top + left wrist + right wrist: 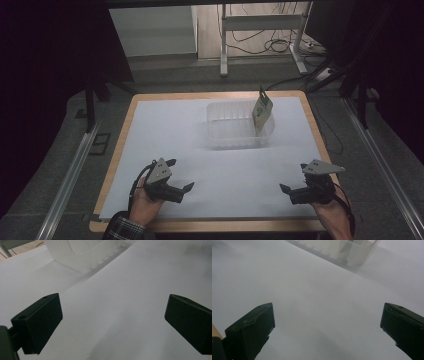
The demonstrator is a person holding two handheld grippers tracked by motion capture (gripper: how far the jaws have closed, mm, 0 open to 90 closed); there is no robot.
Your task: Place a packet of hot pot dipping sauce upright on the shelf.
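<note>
The table [125, 150] is a wooden-edged top almost wholly covered by a white sheet [200, 150], with dark floor round it and a metal frame and cables beyond its far edge.

On the sheet, toward the far right part of the table, stands a clear plastic tub [235, 131], rectangular and ribbed along its wall. In the left gripper view it appears at the top, pale and blurred [80, 255]; in the right gripper view its wall [352, 252] lies at the top edge.

Inside the tub, at its right end, a small printed packet [262, 110] stands upright, leaning against the wall and rising above the rim.

Near the table's front edge, well apart from the tub, sit both tongs. The left tongs [181, 175], held in a hand [142, 205] near the front left corner, are spread wide with nothing between the jaws. The right tongs [294, 179], held in the other hand [332, 212] near the front right corner, are likewise wide apart and hold nothing.
</note>
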